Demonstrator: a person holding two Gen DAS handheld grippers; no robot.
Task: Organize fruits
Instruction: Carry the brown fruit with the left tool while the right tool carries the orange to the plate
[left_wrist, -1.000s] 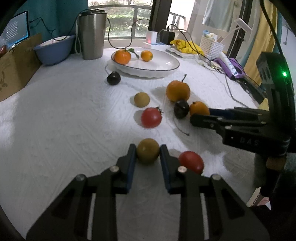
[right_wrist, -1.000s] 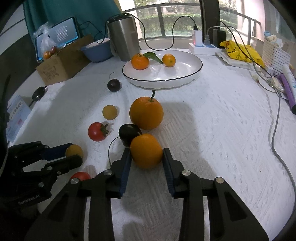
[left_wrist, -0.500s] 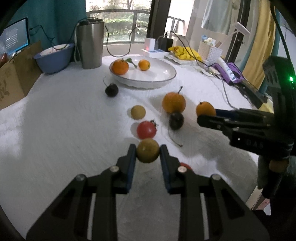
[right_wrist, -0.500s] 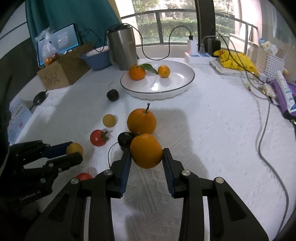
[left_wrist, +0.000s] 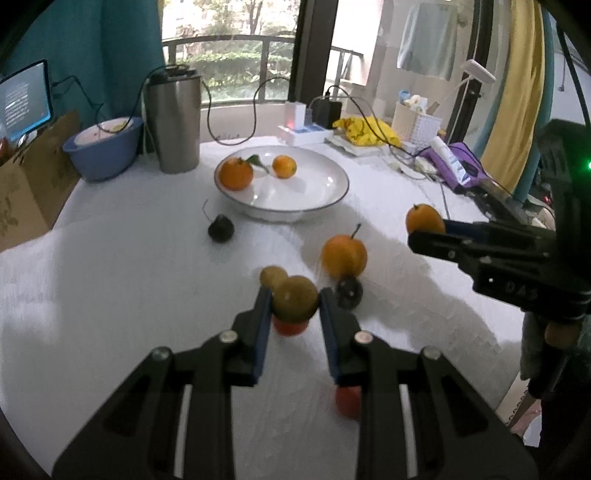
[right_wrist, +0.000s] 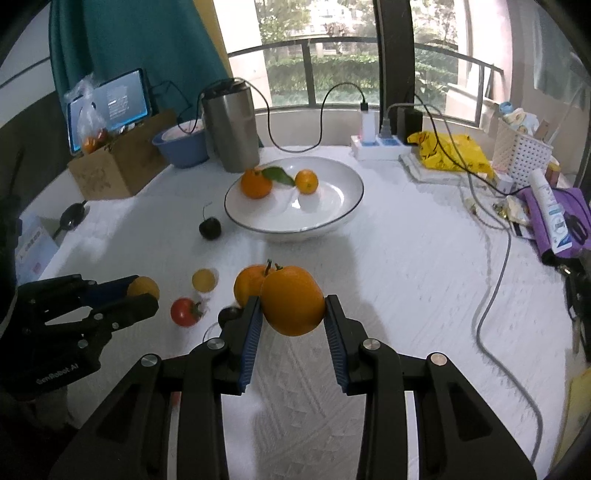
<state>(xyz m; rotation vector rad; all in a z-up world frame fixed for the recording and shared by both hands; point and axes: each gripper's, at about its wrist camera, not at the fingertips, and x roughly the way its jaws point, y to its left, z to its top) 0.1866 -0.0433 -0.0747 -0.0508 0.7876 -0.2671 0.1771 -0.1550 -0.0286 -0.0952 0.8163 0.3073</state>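
left gripper (left_wrist: 295, 306) pinches a brown fruit (left_wrist: 294, 298), held above the cloth (left_wrist: 129, 277). right gripper (right_wrist: 293, 314) pinches an orange (right_wrist: 292, 300), also off the cloth. white plate (right_wrist: 332, 218) farther back holds two oranges. stemmed orange (left_wrist: 344, 256), dark fruit (left_wrist: 349, 292), tomato (right_wrist: 184, 312), yellow fruit (right_wrist: 203, 279) and cherry (right_wrist: 209, 228) lie loose on the cloth.

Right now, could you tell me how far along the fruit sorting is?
Done: two oranges sit in the white plate. In hand: the left gripper holds a brownish-yellow fruit, the right gripper an orange, both clear of the cloth. Left: a stemmed orange, two dark cherries, a yellow fruit and two tomatoes.
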